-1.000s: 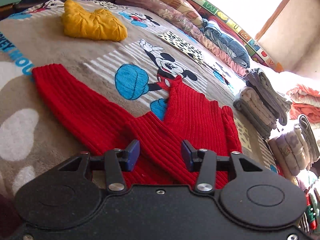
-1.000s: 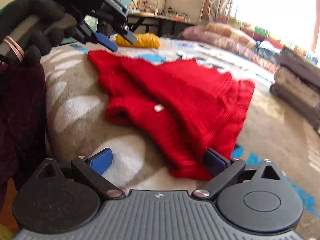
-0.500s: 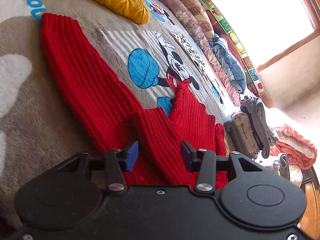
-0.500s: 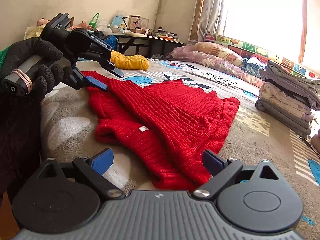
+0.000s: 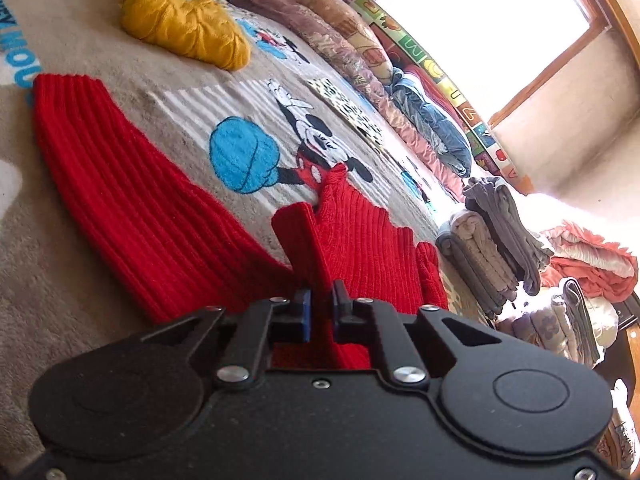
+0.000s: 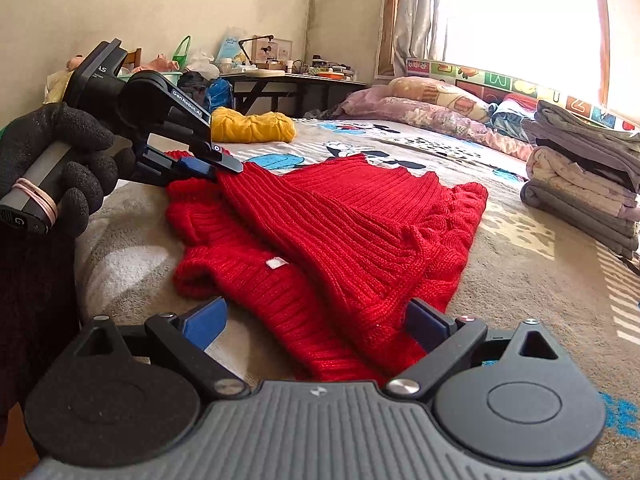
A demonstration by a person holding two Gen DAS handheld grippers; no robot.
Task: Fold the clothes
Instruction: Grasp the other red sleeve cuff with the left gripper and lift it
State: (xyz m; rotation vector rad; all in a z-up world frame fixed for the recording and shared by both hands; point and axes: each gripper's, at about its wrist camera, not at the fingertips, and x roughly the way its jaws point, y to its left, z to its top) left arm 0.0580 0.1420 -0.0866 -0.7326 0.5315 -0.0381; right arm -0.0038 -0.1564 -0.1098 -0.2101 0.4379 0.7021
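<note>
**One red sweater, two grippers on it**

I see one Mickey Mouse blanket [image 5: 168, 92] covering the bed, with one red sweater [image 6: 340, 216] spread across it. One stack of folded grey clothes [image 6: 584, 184] sits near the sweater's far edge, and one yellow knit [image 5: 184, 28] lies well apart. My left gripper [image 5: 319, 304] is pinched tight on a raised fold of the sweater. My right gripper [image 6: 316, 324] stands wide apart, holding nothing, at the sweater's near hem.

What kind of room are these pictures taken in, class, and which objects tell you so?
Most likely a bedroom at home: a cartoon-print blanket covers a bed, pillows line the window side, and folded clothes sit stacked beside a red sweater.
</note>
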